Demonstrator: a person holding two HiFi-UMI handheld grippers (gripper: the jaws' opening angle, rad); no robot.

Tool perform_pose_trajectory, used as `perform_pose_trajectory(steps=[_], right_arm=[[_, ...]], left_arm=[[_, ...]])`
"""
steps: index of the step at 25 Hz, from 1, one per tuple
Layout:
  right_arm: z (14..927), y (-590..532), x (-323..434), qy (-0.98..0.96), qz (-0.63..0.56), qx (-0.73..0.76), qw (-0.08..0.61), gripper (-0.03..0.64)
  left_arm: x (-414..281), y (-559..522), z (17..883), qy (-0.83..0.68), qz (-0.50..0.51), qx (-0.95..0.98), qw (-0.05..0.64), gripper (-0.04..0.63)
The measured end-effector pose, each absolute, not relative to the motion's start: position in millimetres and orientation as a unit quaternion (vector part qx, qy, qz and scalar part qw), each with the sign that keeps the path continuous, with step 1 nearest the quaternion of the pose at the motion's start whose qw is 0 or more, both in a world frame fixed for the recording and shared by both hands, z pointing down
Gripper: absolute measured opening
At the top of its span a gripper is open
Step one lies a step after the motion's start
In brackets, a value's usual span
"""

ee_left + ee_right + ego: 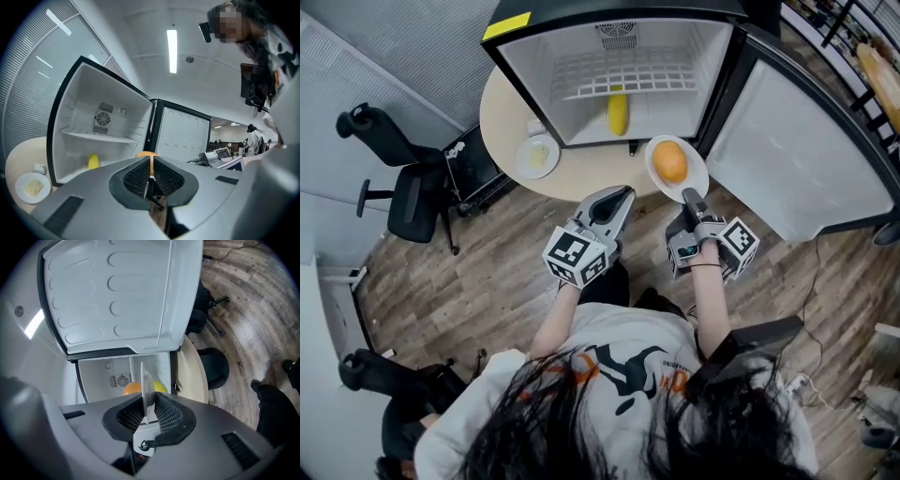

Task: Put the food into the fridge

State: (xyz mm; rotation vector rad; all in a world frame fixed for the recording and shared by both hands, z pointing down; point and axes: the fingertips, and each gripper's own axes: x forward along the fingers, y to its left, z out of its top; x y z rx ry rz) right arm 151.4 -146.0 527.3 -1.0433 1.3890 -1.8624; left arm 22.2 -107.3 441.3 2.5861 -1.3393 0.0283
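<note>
The right gripper (689,195) pinches 1 white plate (699,169) by its rim, level so the orange (670,161) cannot roll, just before the open fridge (581,56), while the left gripper (620,198) hangs empty, jaws pressed together.

We stand in an office: swivel chairs (408,192) on a wood-look floor (459,300), a ceiling strip light (172,44), ribbed partition walls (366,56).

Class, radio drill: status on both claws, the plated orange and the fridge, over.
Left claw shut, empty. Right claw shut on plate rim, orange aboard, short of the fridge. Door open, yellow food already inside; nothing seen blocking.
</note>
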Motion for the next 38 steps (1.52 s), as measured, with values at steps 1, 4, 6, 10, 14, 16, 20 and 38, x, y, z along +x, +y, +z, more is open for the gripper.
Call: perform_pose_trajectory(steps=[1, 4, 6, 10, 14, 16, 20, 38], right_arm=[[528, -150, 149, 0.519, -0.698, -0.394, 0.296, 0.054], [531, -164, 142, 0.509, -0.695, -0.404, 0.308, 0.054], [534, -172, 137, 0.502, -0.693, -0.412, 0.314, 0.055], [541, -193, 126, 0.493, -0.686, -0.427, 0.322, 0.055], [555, -210, 119, 0.487, -0.676, -0.439, 0.335, 0.055], [560, -217, 115, 0.481, -0.674, -0.448, 0.337, 0.054], [570, -232, 107, 0.481, -0.665, -0.456, 0.343, 0.055], [624, -299, 92, 0.445, -0.631, -0.506, 0.384, 0.054]], left_arm=[[21, -114, 441, -0.45, 0.012, 0.886, 0.111, 0.025], [16, -134, 441, -0.429, 0.021, 0.897, 0.103, 0.025], [12, -146, 441, -0.418, 0.024, 0.903, 0.102, 0.025], [-3, -169, 443, -0.404, 0.026, 0.908, 0.104, 0.025], [-16, -187, 446, -0.39, 0.026, 0.914, 0.11, 0.025], [-21, -194, 447, -0.383, 0.026, 0.917, 0.111, 0.025], [-28, -207, 448, -0.368, 0.026, 0.923, 0.111, 0.025], [-48, -249, 449, -0.329, 0.022, 0.937, 0.112, 0.025]])
